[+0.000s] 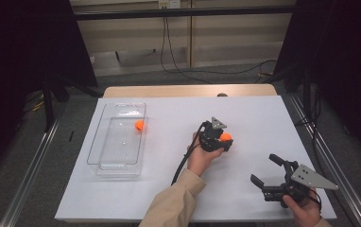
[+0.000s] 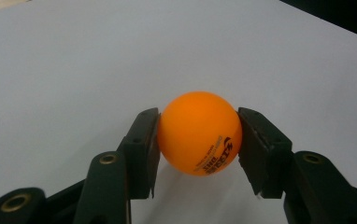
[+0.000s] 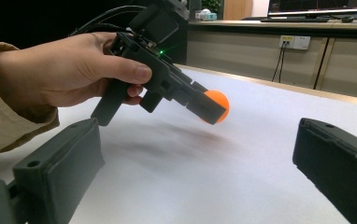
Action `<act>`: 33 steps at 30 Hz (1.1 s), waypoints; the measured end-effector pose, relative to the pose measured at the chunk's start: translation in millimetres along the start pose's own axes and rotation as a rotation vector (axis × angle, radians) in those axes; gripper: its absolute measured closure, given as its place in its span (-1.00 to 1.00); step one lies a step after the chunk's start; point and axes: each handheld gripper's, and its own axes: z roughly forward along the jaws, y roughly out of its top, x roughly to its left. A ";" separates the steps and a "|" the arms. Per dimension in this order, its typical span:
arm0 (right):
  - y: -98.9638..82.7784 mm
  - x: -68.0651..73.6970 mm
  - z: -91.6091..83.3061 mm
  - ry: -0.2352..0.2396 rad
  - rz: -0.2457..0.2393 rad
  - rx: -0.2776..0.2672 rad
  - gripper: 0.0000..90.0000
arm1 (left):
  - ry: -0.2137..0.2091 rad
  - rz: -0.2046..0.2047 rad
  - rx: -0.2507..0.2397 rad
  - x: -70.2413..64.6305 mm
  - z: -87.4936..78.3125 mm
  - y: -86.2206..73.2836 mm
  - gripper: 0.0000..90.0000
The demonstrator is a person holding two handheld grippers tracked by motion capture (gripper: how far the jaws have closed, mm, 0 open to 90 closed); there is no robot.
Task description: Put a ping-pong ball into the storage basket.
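Now left gripper (image 1: 224, 137), frame centre, clamps an orange ball (image 2: 199, 133) above table (image 1: 169, 189); right gripper (image 1: 269, 171), lower right, gapes wide, empty.

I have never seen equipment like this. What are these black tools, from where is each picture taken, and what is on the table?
A person sits at a white table and holds a hand-operated gripper in each hand. The high view looks down from above. Each of the other two pictures comes from a camera riding on one gripper. The left gripper is shut on an orange ball, lifted off the table, as the right gripper view shows. The right gripper is open and empty. A clear plastic box lies at the left, with a second orange ball in it.
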 end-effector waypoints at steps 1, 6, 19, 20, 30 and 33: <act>0.0 0.0 -0.1 -0.001 -0.001 0.000 -0.97 | -0.004 -0.001 0.001 0.3 -1.2 -0.5 0.13; 0.0 0.0 -0.1 -0.002 -0.002 0.000 -0.97 | -0.004 -0.006 -0.002 2.0 -6.2 -2.9 0.13; 0.1 -0.2 -0.5 -0.002 -0.002 0.000 -0.97 | -0.004 -0.008 0.007 6.7 -13.4 -10.6 0.13; 0.1 -0.1 -0.5 -0.003 -0.002 0.000 -0.97 | -0.006 -0.008 0.006 7.1 -14.3 -10.7 0.13; 0.1 -0.3 -0.7 -0.004 -0.003 0.000 -0.97 | 0.001 -0.009 0.007 11.3 -23.8 -14.6 0.13; 0.2 -0.1 -0.6 -0.003 -0.002 0.000 -0.97 | 0.009 -0.007 0.013 13.7 -26.8 -15.7 0.13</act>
